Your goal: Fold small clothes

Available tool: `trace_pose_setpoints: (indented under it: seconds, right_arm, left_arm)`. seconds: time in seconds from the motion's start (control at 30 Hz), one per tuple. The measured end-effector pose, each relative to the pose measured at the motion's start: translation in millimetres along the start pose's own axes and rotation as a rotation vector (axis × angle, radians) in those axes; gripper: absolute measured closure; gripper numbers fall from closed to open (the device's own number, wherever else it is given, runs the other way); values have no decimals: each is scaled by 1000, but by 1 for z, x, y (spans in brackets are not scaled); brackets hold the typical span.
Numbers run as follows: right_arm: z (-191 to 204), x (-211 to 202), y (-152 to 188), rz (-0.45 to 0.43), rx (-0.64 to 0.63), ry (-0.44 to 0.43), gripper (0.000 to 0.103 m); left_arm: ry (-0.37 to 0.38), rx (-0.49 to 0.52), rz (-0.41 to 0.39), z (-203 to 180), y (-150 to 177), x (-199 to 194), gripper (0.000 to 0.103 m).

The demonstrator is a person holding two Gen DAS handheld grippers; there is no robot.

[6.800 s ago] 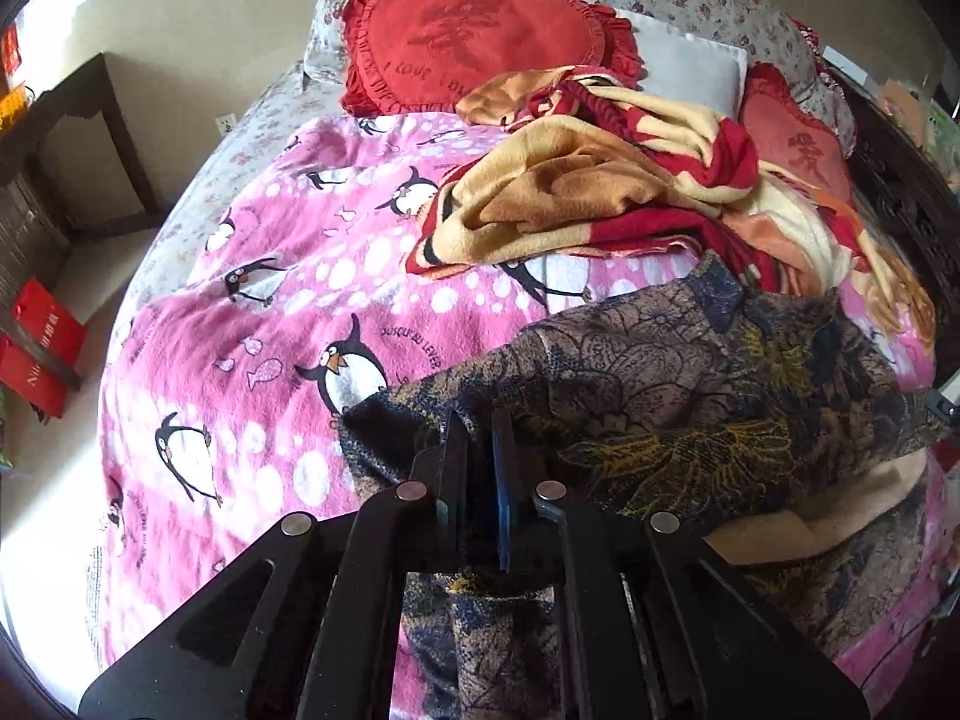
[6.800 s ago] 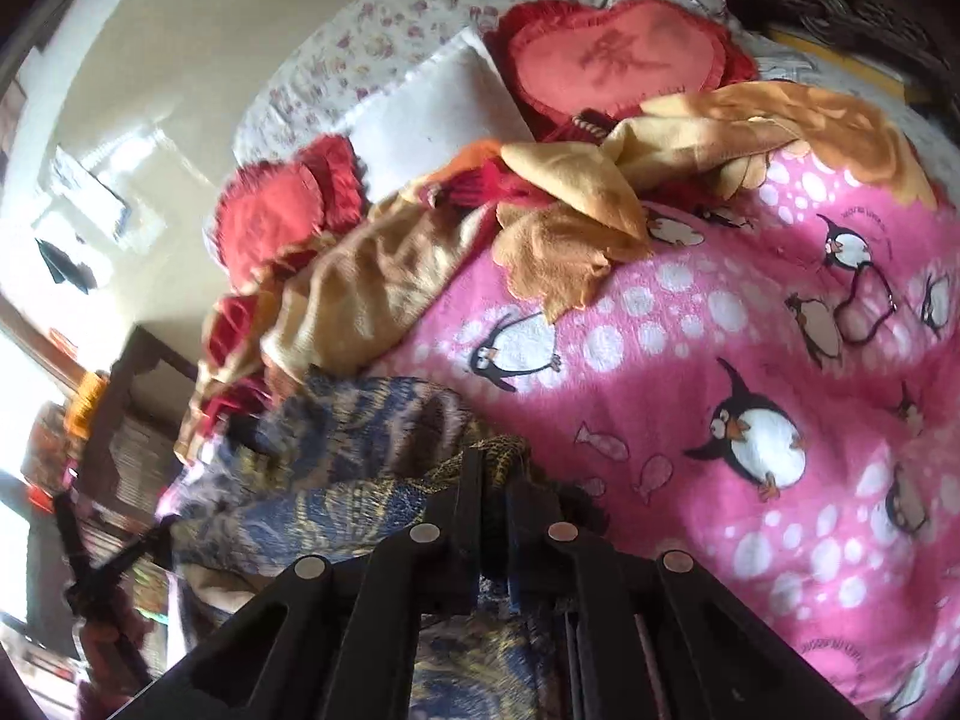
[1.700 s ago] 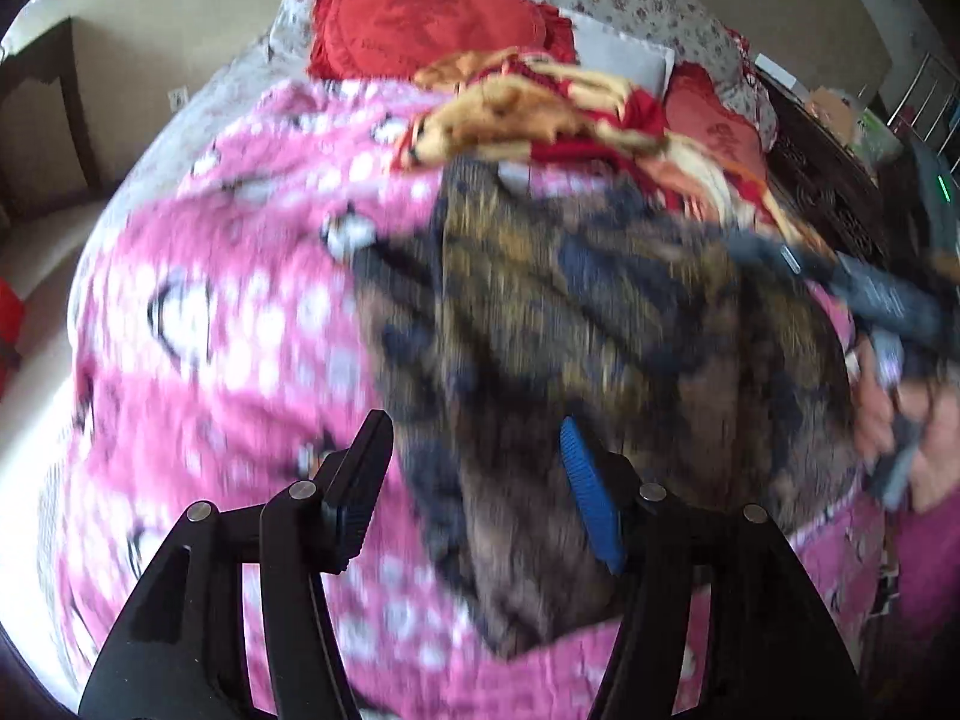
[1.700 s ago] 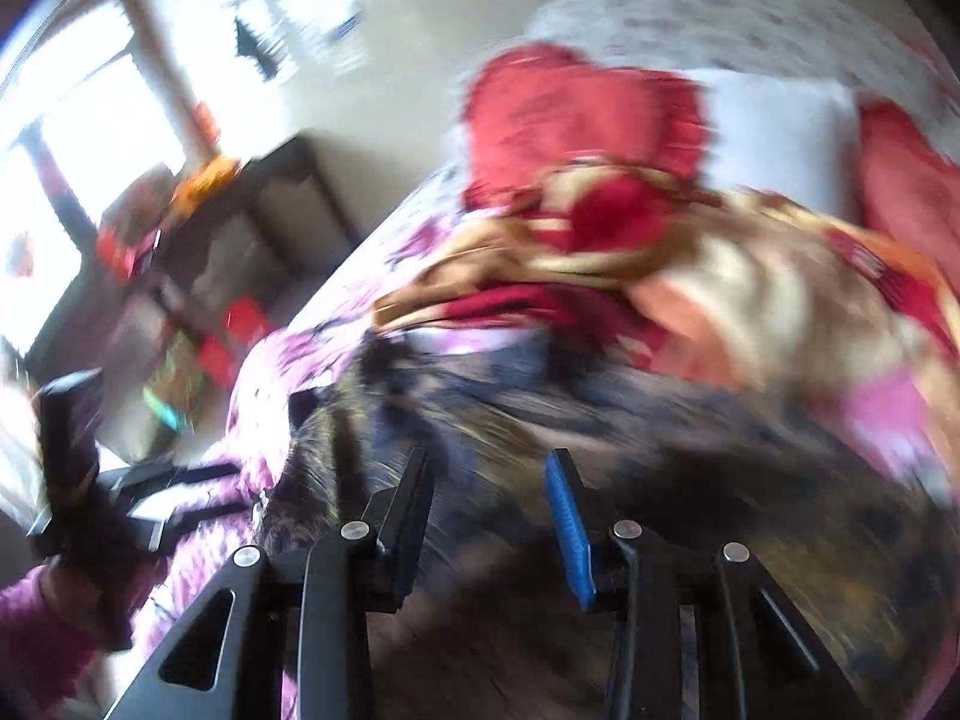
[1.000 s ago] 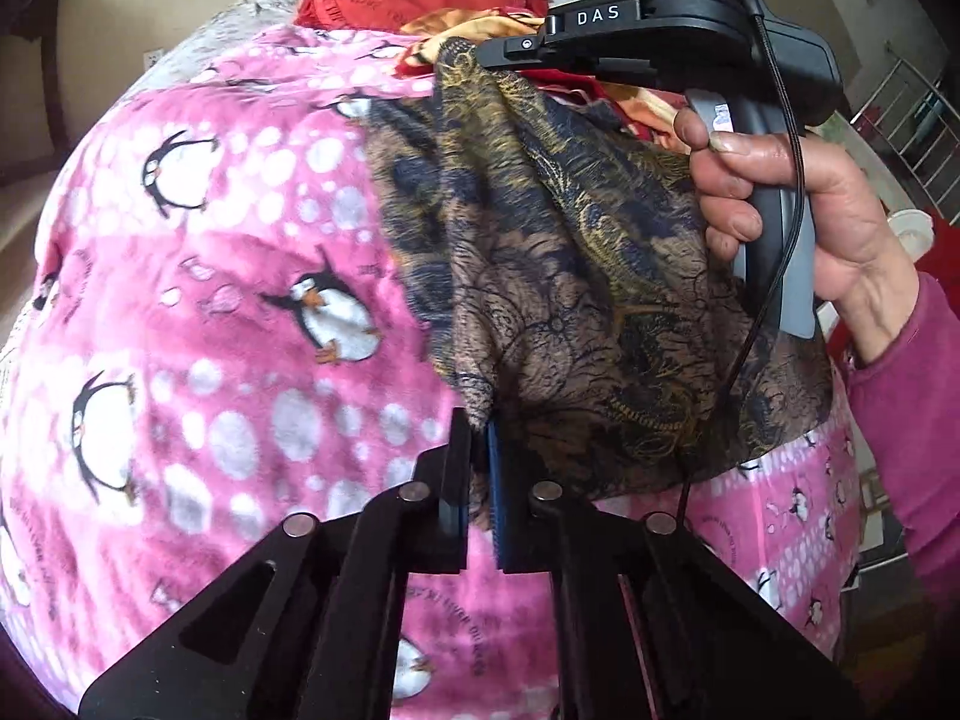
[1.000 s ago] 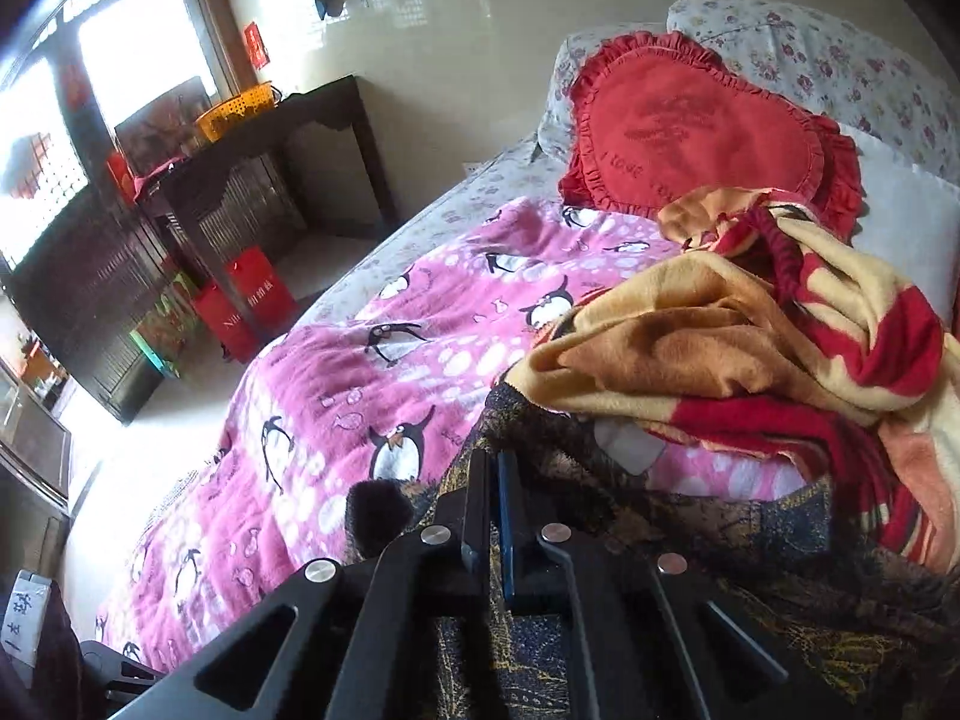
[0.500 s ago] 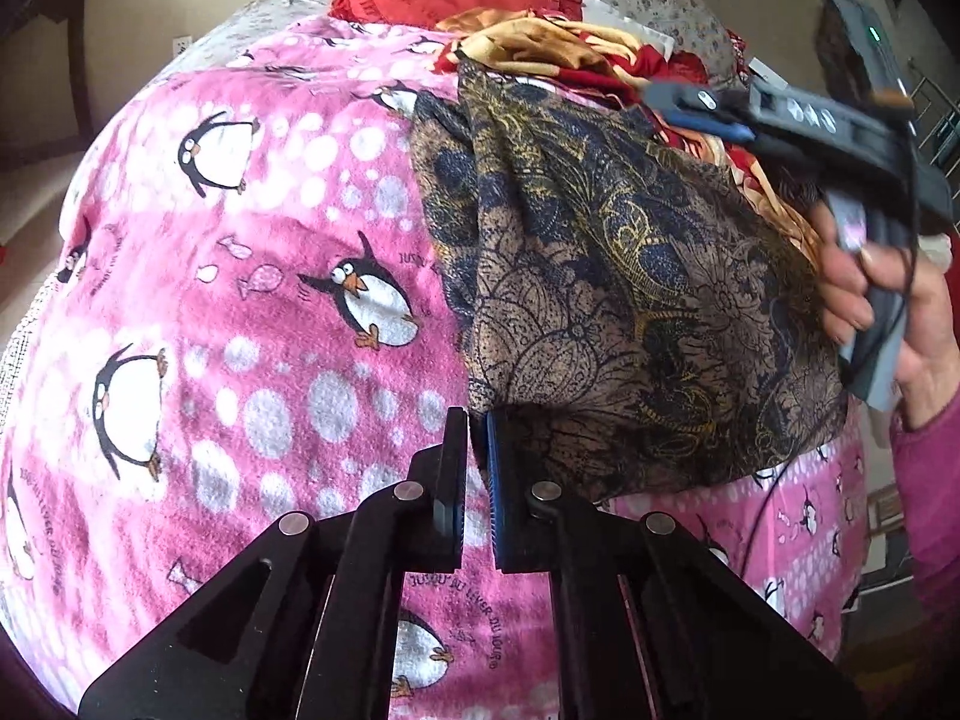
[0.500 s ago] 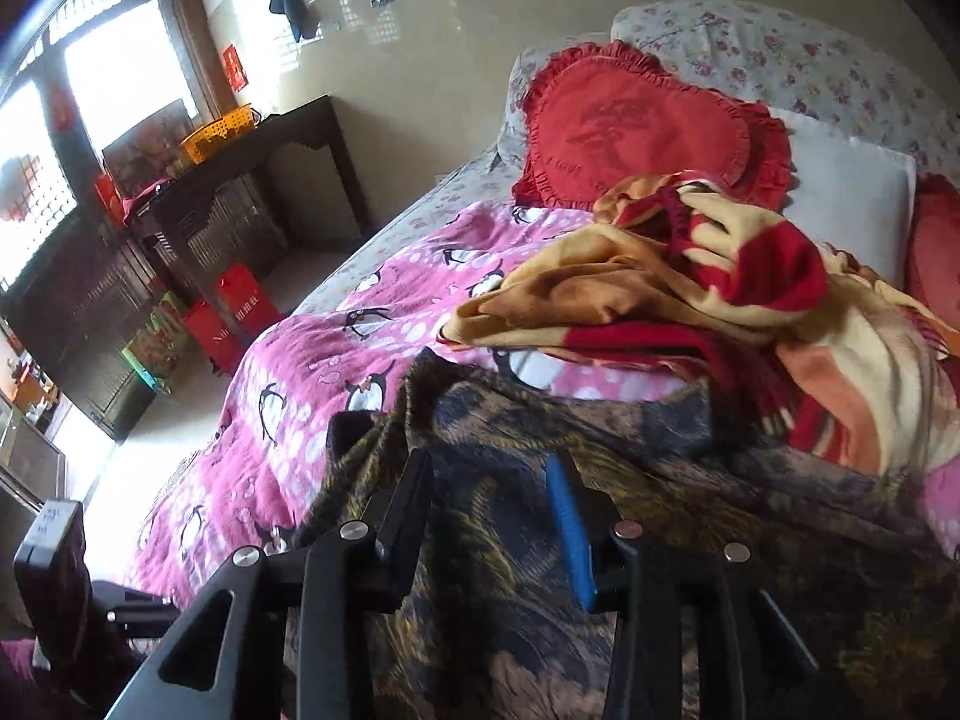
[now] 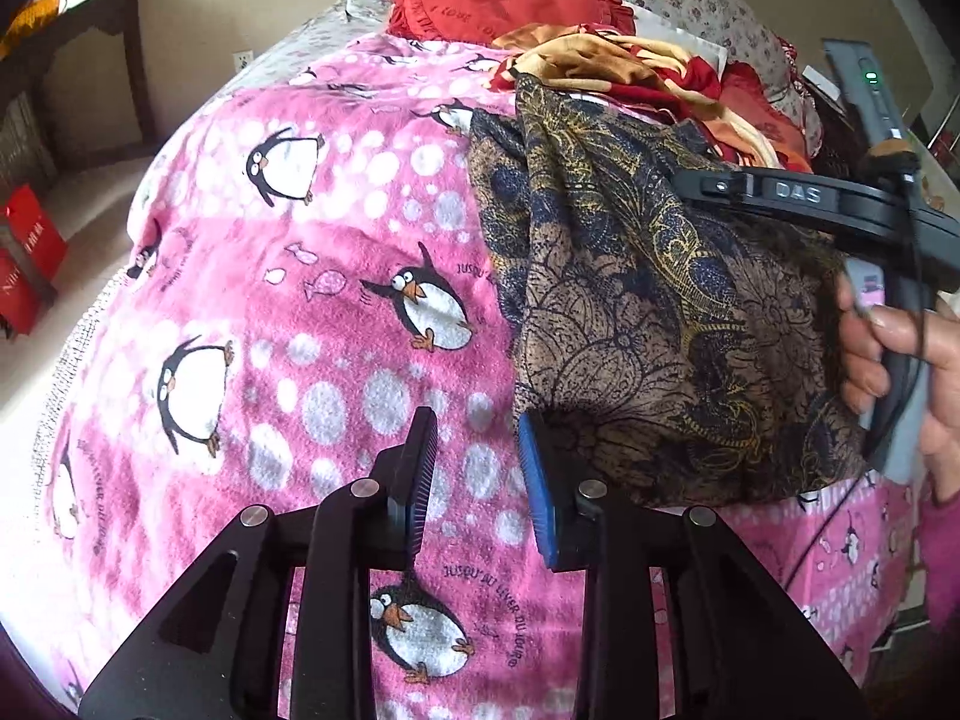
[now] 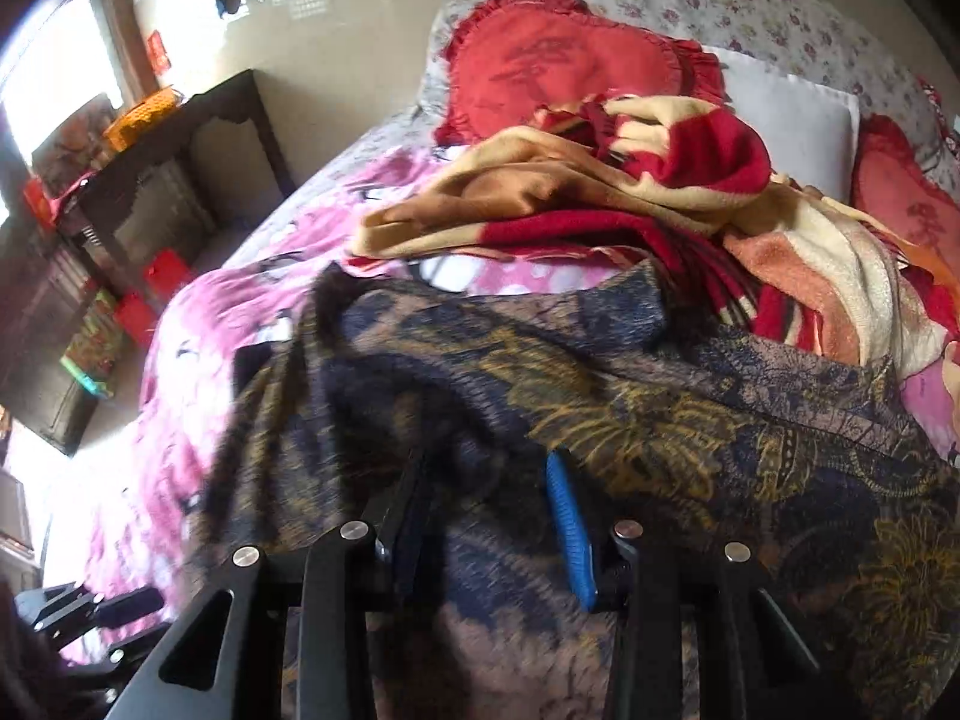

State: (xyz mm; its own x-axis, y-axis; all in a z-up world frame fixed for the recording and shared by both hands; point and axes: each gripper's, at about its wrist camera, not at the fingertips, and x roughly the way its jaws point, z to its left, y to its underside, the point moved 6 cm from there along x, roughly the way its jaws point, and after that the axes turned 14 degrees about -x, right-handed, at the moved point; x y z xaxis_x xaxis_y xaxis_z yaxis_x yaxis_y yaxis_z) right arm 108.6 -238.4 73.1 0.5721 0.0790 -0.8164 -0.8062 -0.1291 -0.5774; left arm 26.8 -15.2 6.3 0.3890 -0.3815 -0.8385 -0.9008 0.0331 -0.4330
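Left gripper (image 9: 477, 480) just opening, empty; patterned garment (image 9: 648, 312) stretches lengthwise straight ahead (right gripper (image 10: 489, 516) parted, gripping nothing).

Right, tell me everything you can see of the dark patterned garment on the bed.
The garment is thin, soft-looking cloth, brown and navy with gold floral and paisley print. It lies folded over and creased on the pink penguin blanket, its far edge against the heaped red and cream blanket. Both grippers, left and right, stand open over it, the left having just released its near corner.
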Motion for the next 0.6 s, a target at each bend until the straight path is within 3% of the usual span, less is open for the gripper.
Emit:
trace_pose_setpoints:
  seconds: [0.37,0.5,0.6]
  right_arm:
    - [47,-11,3,-23,-57,-60,66]
    - [60,1,-11,-29,-87,-52,66]
    - [63,17,-20,-25,-77,-52,66]
  left_arm:
    - [0,-14,-5,-2,-1,2,76]
    - [22,-39,2,0,-2,4,59]
    - [54,-65,12,1,-2,6,58]
